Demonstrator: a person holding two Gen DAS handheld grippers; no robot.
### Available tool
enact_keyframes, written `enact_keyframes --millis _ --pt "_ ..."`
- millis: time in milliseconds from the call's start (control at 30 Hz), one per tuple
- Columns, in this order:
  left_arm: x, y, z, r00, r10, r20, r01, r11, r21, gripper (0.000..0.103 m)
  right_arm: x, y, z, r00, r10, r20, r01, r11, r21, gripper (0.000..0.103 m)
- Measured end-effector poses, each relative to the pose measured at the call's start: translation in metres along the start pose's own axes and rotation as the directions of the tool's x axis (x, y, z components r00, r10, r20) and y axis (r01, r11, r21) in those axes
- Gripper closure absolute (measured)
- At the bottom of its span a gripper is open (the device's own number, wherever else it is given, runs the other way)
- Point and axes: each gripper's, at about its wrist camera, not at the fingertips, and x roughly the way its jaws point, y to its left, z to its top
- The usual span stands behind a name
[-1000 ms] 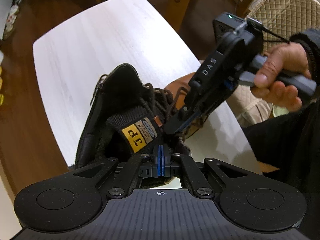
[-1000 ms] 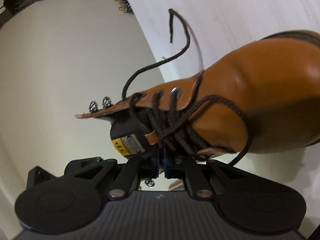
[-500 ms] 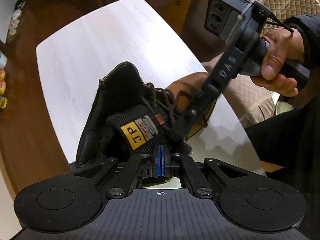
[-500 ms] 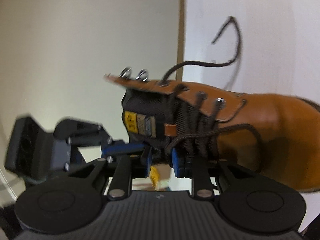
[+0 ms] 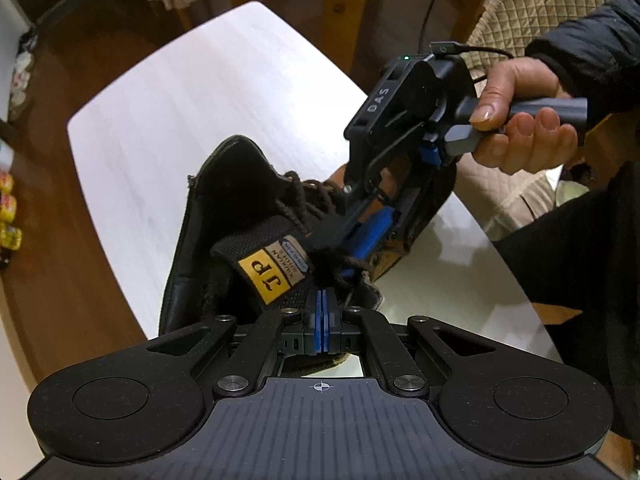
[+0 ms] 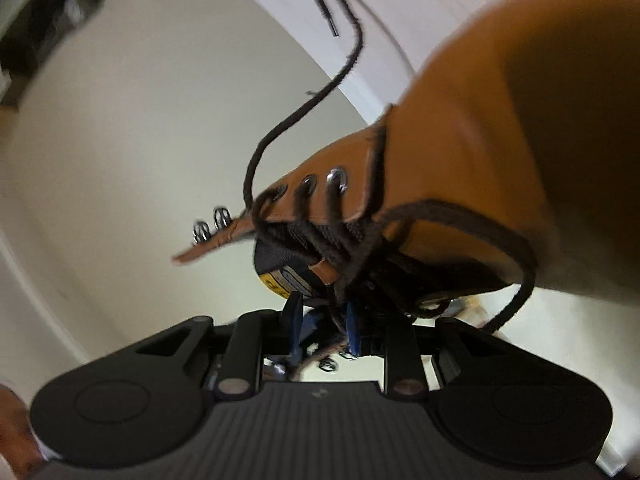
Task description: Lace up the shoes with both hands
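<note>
two hand-held grippers meet at the throat of a tan leather lace-up boot (image 6: 500,128) that sits on a pale white wooden table (image 5: 168,92). the left gripper (image 5: 322,306) has its blue pads pressed flat together right at the boot's black mesh tongue with the yellow label (image 5: 266,270); whether it pinches cloth or cord there cannot be told. the right gripper (image 6: 320,320) stands partly open, a strand of the dark brown woven shoelace (image 6: 472,216) running between its pads but not clamped. above the boot's metal eyelets (image 6: 308,182) one loose lace end (image 6: 344,68) curls free over the table. the cord looks soft, limp and slightly fuzzy, so it should grip well but sag and twist; the stiff tip seems the best hold for threading. the leather upper looks firm and fairly heavy, likely steady under a pull.
</note>
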Motion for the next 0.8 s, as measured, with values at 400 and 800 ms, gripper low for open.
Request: enact_keyframes --millis 400,800 --pt "0.013 0.026 0.015 0.982 -0.186 -0.041 0.179 0.974 -0.14 0.103 0.003 0.0 -0.004 0.999 0.032 -0.013 -0.032 0.998 -0.047 0.071" --pt "0.023 0.019 0.022 0.984 -0.16 -0.079 0.148 0.978 -0.145 0.103 0.002 -0.003 -0.003 0.999 0.036 -0.015 -0.037 0.997 -0.074 0.071"
